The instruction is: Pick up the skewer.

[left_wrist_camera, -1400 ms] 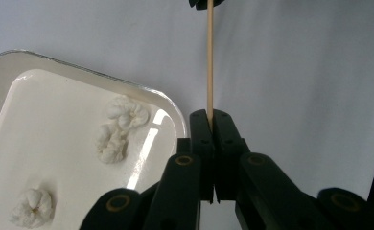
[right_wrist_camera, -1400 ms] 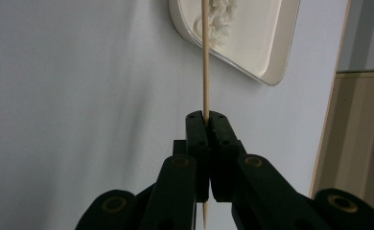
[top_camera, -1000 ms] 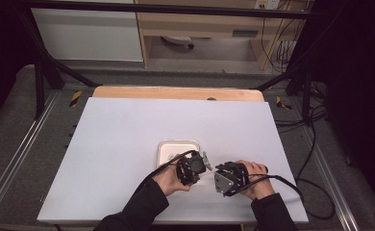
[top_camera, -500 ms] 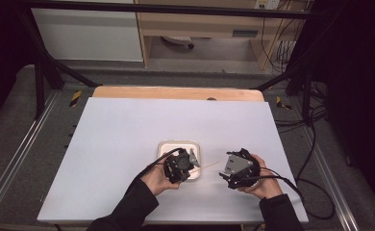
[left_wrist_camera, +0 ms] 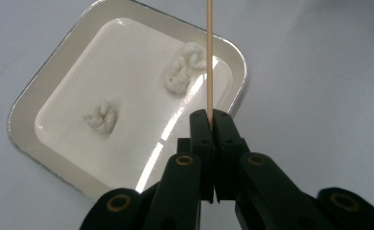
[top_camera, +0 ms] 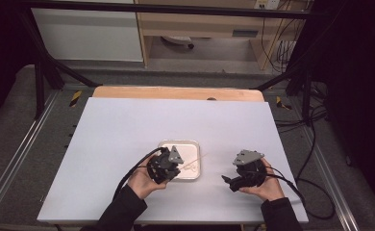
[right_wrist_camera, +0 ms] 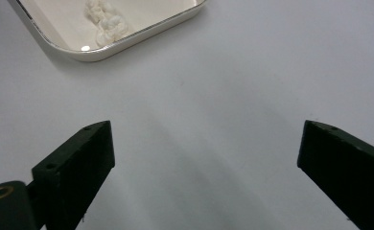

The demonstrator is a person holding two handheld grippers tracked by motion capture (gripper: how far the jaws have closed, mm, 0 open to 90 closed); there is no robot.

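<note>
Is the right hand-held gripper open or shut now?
Open: the right hand-held gripper has just been opening; its jaws stand wide apart, nothing between them.

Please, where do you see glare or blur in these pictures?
Left gripper view: a bright streak of glare on the white tray floor, the skewer sharp. Right gripper view: the black fingers blurred, a small glint on the tray. High view: even light on the table, dark surroundings.

skewer [left_wrist_camera: 208,57] tip cut off, tray [right_wrist_camera: 127,45] cropped
</note>
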